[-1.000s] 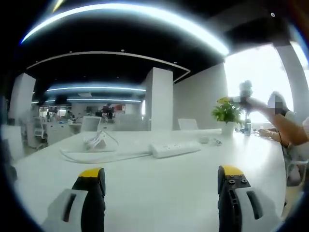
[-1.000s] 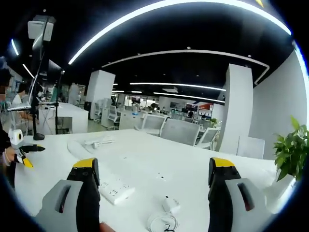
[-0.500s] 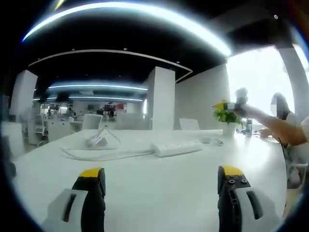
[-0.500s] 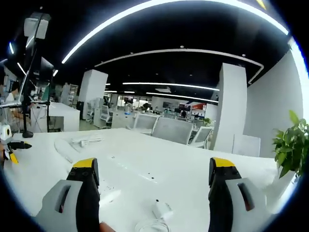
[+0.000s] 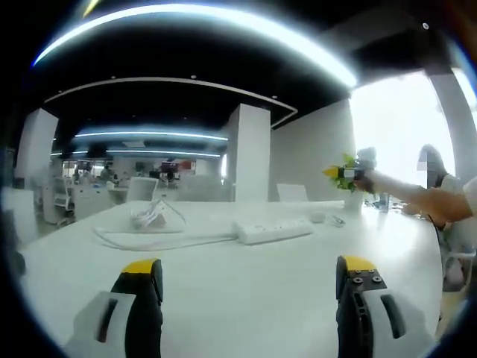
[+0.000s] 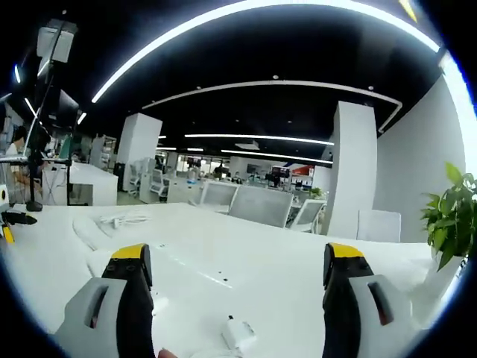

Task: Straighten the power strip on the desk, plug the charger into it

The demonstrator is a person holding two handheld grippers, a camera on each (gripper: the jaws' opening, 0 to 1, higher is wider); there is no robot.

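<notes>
1. In the left gripper view, the left gripper point(image 5: 250, 280) hangs above the white desk point(image 5: 246, 306), its two yellow-tipped jaws spread wide with only bare desktop between them; it holds and touches nothing.
2. Beyond its jaws, from left to right: a loose bundle of white cable point(image 5: 149, 216), a cord running along the desk, then the white power strip point(image 5: 273, 229) lying at a slight angle, well apart from the gripper.
3. Just right of the strip lie small white items point(image 5: 326, 218), too small to tell.
4. Farther right, the right gripper point(image 5: 344, 172) is held up in the air by a person's arm point(image 5: 417, 200), in front of a potted plant point(image 5: 350, 186).
5. In the right gripper view, the right gripper's jaws are likewise wide apart, empty, above the desk.
6. The white charger point(image 6: 237, 333) lies on the desk low between those jaws, nearer the left one, untouched.
</notes>
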